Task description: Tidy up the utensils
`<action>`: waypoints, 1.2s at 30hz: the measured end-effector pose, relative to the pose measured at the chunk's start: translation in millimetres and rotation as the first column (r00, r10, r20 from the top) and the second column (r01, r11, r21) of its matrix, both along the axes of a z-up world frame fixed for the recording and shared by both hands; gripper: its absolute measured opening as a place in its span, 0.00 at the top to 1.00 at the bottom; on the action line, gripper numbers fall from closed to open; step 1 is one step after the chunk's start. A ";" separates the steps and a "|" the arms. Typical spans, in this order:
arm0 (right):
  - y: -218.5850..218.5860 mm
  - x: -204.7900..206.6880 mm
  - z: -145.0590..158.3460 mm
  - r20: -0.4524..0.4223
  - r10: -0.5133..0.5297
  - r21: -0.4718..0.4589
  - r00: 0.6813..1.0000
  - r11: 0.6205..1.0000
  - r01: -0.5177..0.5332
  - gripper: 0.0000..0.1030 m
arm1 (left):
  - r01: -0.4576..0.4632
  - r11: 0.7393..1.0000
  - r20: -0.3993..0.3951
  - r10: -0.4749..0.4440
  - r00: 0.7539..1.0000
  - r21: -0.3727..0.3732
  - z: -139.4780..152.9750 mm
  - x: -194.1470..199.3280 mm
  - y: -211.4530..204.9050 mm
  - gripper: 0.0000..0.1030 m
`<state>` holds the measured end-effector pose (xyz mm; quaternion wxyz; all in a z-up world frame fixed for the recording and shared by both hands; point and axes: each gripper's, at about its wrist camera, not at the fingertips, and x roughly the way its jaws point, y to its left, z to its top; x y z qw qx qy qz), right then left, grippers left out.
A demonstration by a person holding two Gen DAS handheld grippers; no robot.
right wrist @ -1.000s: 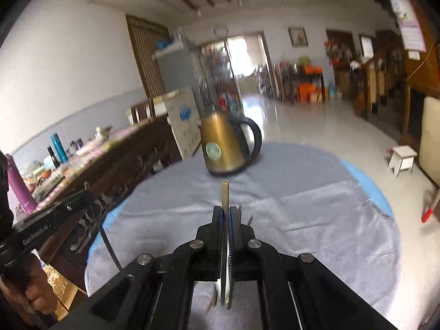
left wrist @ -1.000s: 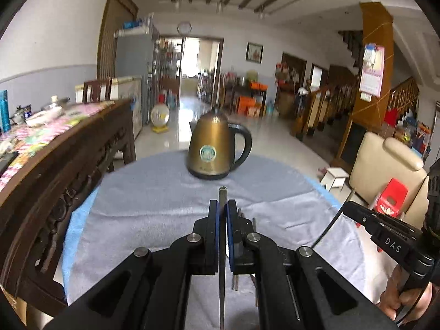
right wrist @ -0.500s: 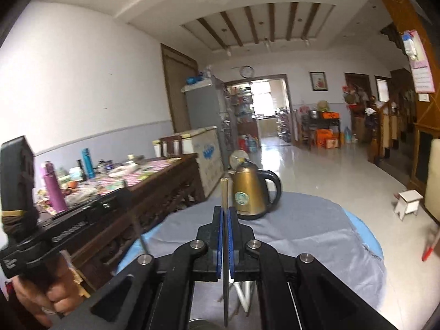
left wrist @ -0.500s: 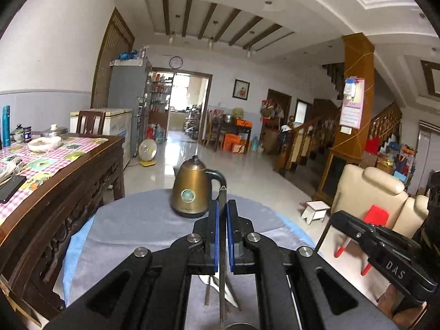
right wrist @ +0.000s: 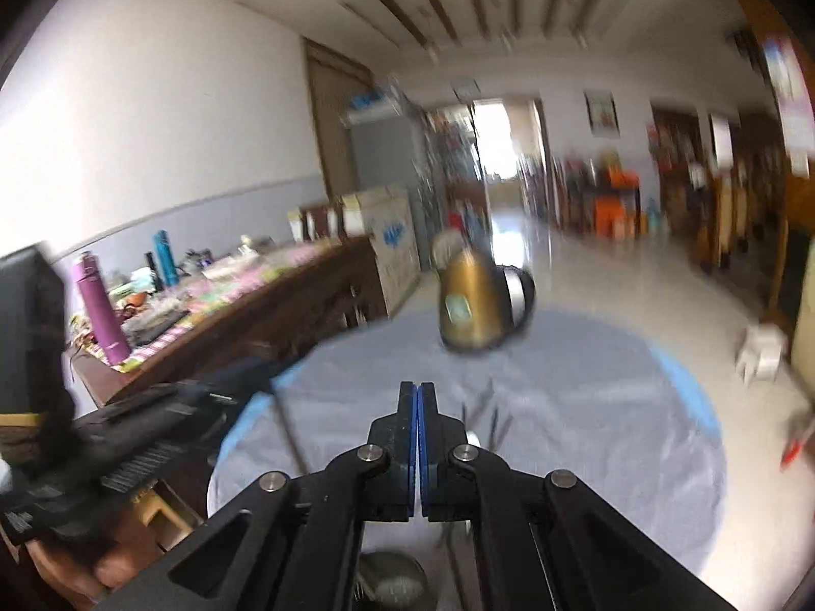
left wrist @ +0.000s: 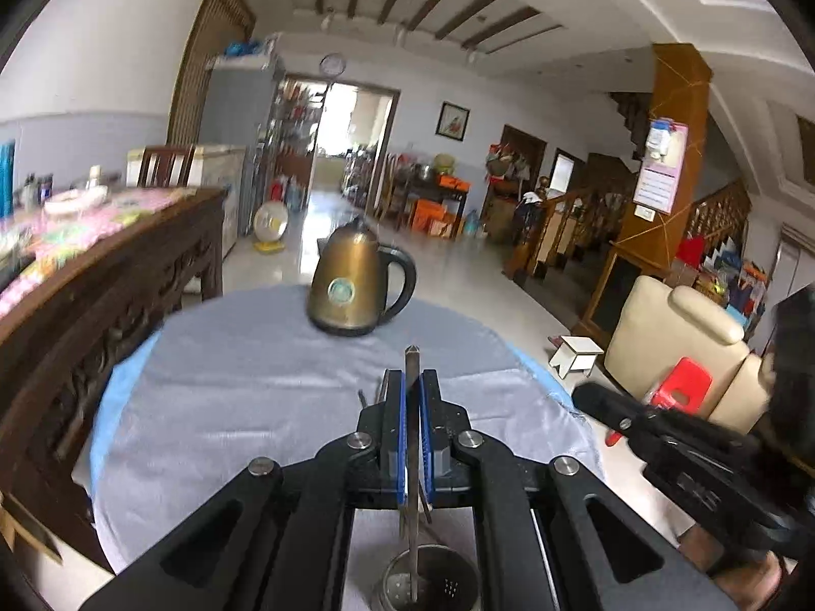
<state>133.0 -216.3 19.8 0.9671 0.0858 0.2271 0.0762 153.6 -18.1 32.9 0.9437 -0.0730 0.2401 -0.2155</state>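
Left gripper [left wrist: 410, 397] jaws clamped on a metal utensil [left wrist: 411, 371]; right gripper [right wrist: 417, 397] jaws clenched, empty.

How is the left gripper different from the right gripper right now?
The left gripper pinches a thin metal utensil hanging over a metal holder; the right gripper has nothing between its pads. The left view is fairly sharp, the right blurred. Both are shut, black with blue pads, facing the kettle.

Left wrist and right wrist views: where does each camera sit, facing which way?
Left wrist: on the left gripper, facing along its fingers, shut on a utensil, toward the kettle; right hand at the edge.
Right wrist: on the right gripper, fingers shut empty, same direction, blurred; left hand lower left.
Shared: kettle, grey cloth.
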 end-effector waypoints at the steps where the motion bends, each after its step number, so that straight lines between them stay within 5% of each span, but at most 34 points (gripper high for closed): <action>1: -8.5 7.3 -7.9 -0.040 -0.006 0.021 0.999 1.000 0.007 0.98 | -0.009 1.000 -0.005 0.009 1.000 0.001 -1.2 3.1 3.5 0.95; 5: -43.8 43.3 -53.1 -0.250 0.016 0.129 0.968 0.992 0.017 0.95 | -0.004 1.000 -0.001 0.004 1.000 -0.004 -1.0 5.2 5.6 0.95; 9: -56.8 64.1 -108.0 -0.408 0.104 0.180 0.907 0.983 -0.032 0.67 | 0.019 1.000 -0.013 -0.019 1.000 0.018 -9.2 6.2 -3.1 0.95; 15: -63.6 65.9 -168.0 -0.483 0.133 0.172 0.865 0.984 -0.055 0.67 | 0.031 0.999 -0.066 -0.030 0.997 0.020 -25.8 11.0 -3.6 0.95; 22: -55.4 96.5 -175.4 -0.501 0.156 0.178 0.851 0.981 -0.074 0.67 | 0.035 0.999 -0.072 -0.034 0.997 0.023 -30.0 7.7 -3.4 0.95; 28: -27.3 141.2 -171.8 -0.513 0.263 0.173 0.817 0.964 -0.202 0.67 | 0.032 0.999 -0.094 -0.031 0.995 0.005 -35.3 7.7 6.9 0.95; 36: 25.7 193.0 -185.4 -0.571 0.282 0.042 0.771 0.948 -0.315 0.67 | 0.028 0.999 -0.122 -0.032 0.992 -0.032 -40.2 4.4 20.0 0.95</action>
